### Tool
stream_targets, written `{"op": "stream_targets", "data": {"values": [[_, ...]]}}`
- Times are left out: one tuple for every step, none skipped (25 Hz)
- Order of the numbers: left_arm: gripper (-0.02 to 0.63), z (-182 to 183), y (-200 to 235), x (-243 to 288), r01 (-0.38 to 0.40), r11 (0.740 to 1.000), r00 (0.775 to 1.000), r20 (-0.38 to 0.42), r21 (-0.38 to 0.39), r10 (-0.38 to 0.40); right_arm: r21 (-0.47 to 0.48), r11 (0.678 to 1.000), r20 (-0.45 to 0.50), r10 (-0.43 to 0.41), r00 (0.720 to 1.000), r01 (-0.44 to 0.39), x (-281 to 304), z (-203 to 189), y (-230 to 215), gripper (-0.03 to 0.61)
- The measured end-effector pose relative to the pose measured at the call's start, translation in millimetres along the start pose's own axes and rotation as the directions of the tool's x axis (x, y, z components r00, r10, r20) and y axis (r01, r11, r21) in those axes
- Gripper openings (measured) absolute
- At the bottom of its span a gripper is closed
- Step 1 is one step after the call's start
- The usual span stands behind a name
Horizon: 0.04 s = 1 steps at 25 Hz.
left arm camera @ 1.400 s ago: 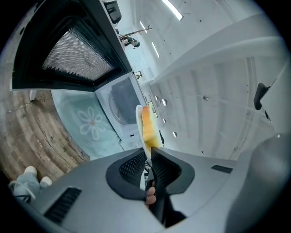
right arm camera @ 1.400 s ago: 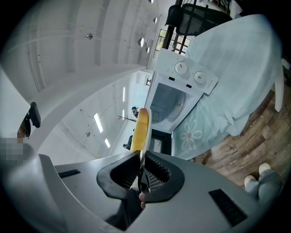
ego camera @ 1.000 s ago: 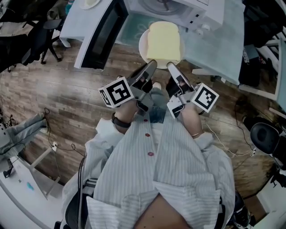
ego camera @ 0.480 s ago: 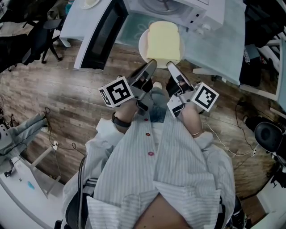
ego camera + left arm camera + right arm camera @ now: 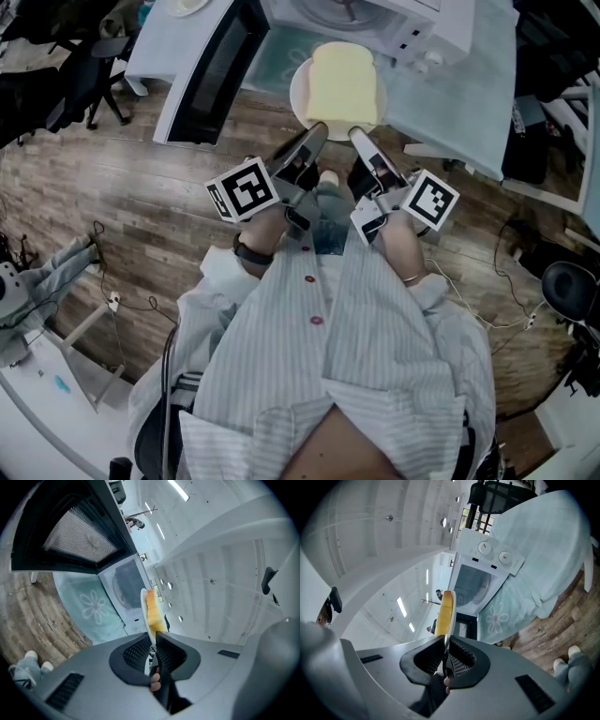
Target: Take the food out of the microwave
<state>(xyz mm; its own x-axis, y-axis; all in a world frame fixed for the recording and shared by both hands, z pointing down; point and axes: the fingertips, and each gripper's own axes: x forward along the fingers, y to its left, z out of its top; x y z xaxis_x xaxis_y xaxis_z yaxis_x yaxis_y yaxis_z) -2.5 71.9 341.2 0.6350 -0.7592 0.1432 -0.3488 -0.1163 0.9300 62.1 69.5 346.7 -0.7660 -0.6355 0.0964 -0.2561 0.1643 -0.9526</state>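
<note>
I hold a white plate (image 5: 298,98) between both grippers, just in front of the open microwave (image 5: 375,19). On it lies a pale yellow slab of food (image 5: 343,84). My left gripper (image 5: 317,131) is shut on the plate's near rim at the left, my right gripper (image 5: 359,139) on the near rim at the right. In the left gripper view the plate (image 5: 144,609) and food (image 5: 153,613) stand edge-on, pinched by the left gripper (image 5: 153,641). The right gripper view shows the same: the food (image 5: 445,613) and plate (image 5: 452,606) clamped in the right gripper (image 5: 444,644).
The microwave door (image 5: 211,70) hangs open to the left. A pale blue flowered cloth (image 5: 459,94) covers the table under the microwave. Chairs (image 5: 562,281) and cables stand on the wooden floor (image 5: 141,197) at both sides. A small dish (image 5: 187,7) sits at the table's far left.
</note>
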Motion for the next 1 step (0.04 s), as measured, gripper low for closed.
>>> {"op": "stream_targets", "data": {"values": [[0.049, -0.1, -0.1, -0.1, -0.001, 1.0, 1.0, 0.0, -0.001, 0.001, -0.001, 1.0, -0.001, 0.0, 1.0, 0.0, -0.1, 0.0, 0.1, 0.052]]}}
